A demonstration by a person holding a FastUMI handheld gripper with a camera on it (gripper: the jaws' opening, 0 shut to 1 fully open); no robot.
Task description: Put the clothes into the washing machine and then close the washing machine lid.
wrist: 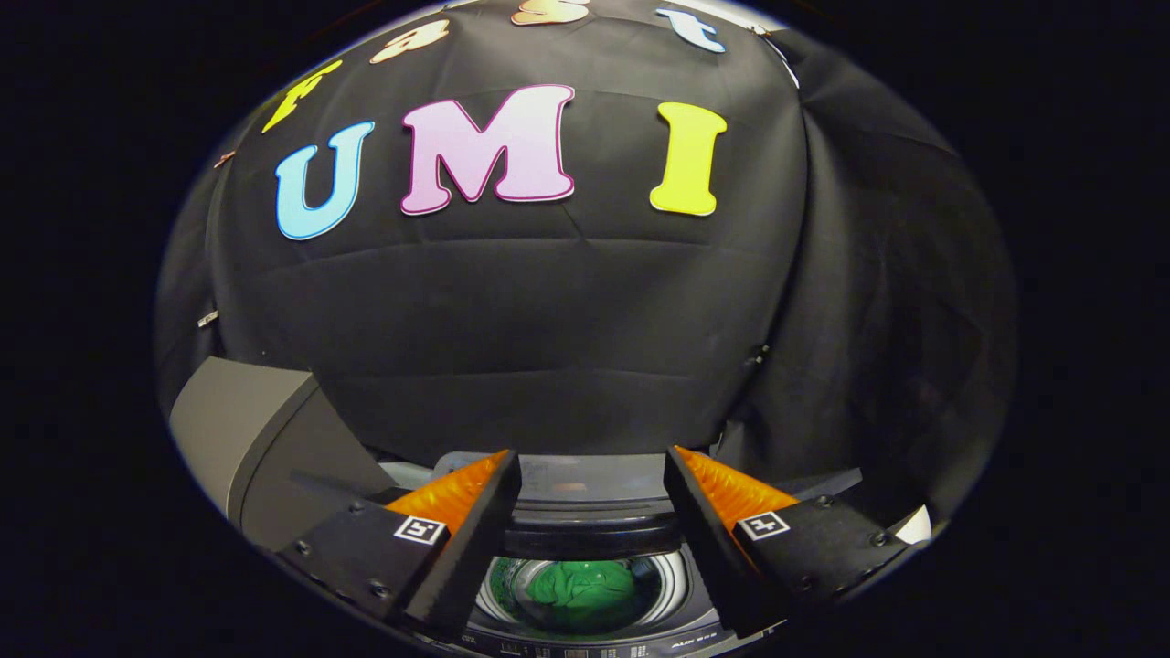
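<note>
We held the gripper above the washing machine, its fingers spread wide apart and holding nothing. Between them and below, we saw the drum opening, and the green clothes lay already inside the drum, bunched at the bottom. So the first part of the task looked done to us, and the step in hand was prob. to close the lid.

The grey slanted panel, left of the fingers and beyond them, seemed to be the raised lid, but we were not sure of this. To do the step well, we judged it best to bring the fingers behind the panel's top edge and push it forward and down in a slow arc, w/o gripping it hard, so that it does not slam. We would also check that no cloth hangs over the rim before it comes down.

Much was hard to make out. The machine's front and control strip were cut off, the hinge was hidden behind the fingers, and we could not tell whether other clothes waited outside the machine.
</note>
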